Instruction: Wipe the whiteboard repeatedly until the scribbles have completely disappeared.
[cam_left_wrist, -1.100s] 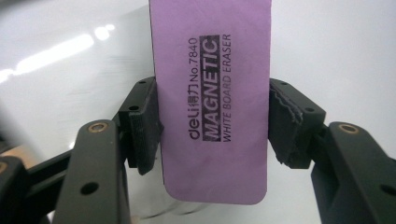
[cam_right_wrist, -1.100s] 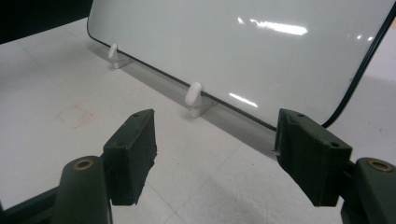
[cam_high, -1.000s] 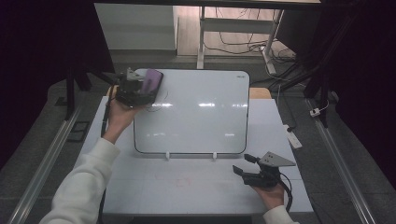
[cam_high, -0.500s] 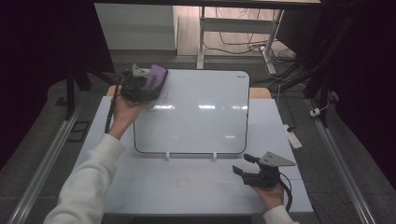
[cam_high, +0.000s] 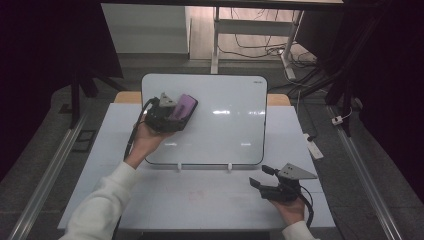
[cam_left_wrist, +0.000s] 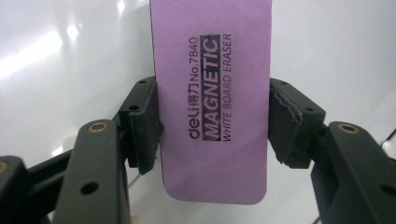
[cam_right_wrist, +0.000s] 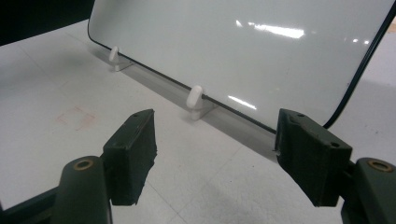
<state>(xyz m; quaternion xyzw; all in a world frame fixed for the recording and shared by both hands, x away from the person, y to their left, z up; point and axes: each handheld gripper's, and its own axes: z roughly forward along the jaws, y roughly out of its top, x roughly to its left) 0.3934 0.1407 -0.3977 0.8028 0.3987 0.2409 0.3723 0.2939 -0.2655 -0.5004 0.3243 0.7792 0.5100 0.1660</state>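
Whiteboard lying across the middle of a pale worktop, seen from the high view, with two small white clips along its near edge. At the left centre of the frame, the left tool sits over the board's upper left part, held by a hand in a white sleeve that reaches in from the bottom left. It is clenched on a purple eraser.

In the left gripper view, the eraser stands lengthwise up the middle of the frame, with both black pads pressed against its long sides and glossy white board behind it. Printed black lettering on it reads "MAGNETIC WHITE BOARD ERASER".

Compared with a second ago, the left tool and eraser have moved from the board's far left corner, at the upper left of the frame, rightward and nearer, so they now lie well inside the board's outline.

At the lower right of the high view, the right tool rests on the worktop just in front of the board's near right corner, in the same place as before. In the right gripper view, the right tool stands released, jaws apart with nothing between them, facing the board's near edge and one white clip.
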